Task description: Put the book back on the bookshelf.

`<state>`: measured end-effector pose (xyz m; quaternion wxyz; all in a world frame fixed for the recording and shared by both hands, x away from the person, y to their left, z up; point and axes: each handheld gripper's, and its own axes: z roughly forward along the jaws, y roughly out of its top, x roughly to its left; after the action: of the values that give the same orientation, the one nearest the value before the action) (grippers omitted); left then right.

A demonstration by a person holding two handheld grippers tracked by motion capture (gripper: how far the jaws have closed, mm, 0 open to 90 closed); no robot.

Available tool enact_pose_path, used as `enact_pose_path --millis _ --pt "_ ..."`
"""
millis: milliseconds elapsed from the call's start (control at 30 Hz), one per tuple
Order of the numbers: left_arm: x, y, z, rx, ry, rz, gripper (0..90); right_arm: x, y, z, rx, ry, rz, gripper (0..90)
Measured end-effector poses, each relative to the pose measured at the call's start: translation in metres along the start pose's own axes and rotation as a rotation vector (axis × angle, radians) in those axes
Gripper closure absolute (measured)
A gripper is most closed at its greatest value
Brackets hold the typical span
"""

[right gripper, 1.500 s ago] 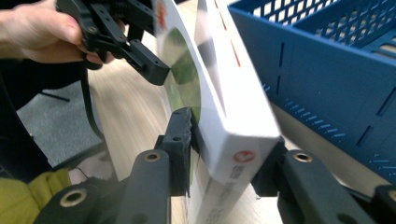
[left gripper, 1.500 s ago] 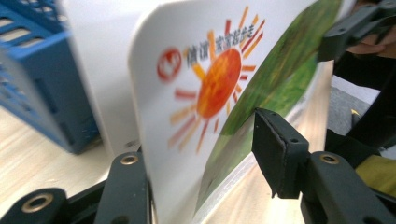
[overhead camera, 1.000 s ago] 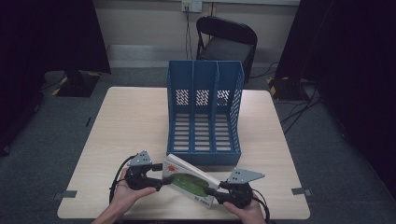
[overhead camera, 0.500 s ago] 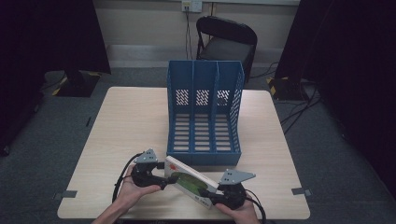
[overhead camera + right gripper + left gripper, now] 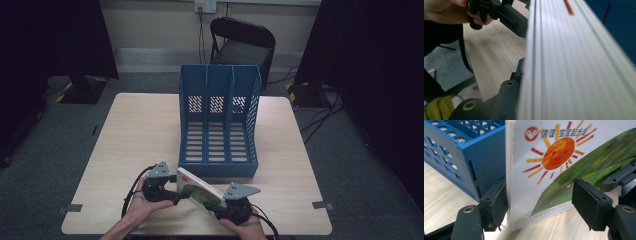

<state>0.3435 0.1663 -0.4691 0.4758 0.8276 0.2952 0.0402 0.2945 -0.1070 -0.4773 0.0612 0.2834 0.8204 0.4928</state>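
A thin book (image 5: 199,191) with an orange sun and green field on its cover (image 5: 554,157) is held tilted just above the table's front edge. My right gripper (image 5: 234,209) is shut on its lower right end; the page edges (image 5: 579,62) run close beside one black finger (image 5: 506,97). My left gripper (image 5: 161,188) is open around the book's left corner. In the left gripper view (image 5: 541,205), one pad (image 5: 495,206) touches the spine edge and the other pad (image 5: 590,207) stands apart from the cover. A blue three-slot file holder (image 5: 219,125) stands right behind the book.
The file holder's wall (image 5: 474,152) is very near the left gripper. The wooden table (image 5: 140,130) has bare room to the left and right of the holder. A black chair (image 5: 242,42) stands beyond the far edge. Grey tape marks (image 5: 74,207) sit at the front corners.
The right gripper has moved left and toward the person with the book's end. The left gripper has shifted slightly right, and the book now stands steeper between them.
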Motion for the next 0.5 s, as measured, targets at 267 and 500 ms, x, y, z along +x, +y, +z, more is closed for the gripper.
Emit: enact_pose_path --millis 267,500 --pt "-0.0006 0.0003 -0.0008 0.001 0.002 0.002 30.7 0.0026 0.0022 -0.0005 0.033 -0.047 -0.038 76.1" --pt "-0.0019 0.0009 0.0005 -0.004 -0.006 -0.005 32.0 0.0004 0.0017 -0.0040 0.040 -0.056 -0.085 76.2"
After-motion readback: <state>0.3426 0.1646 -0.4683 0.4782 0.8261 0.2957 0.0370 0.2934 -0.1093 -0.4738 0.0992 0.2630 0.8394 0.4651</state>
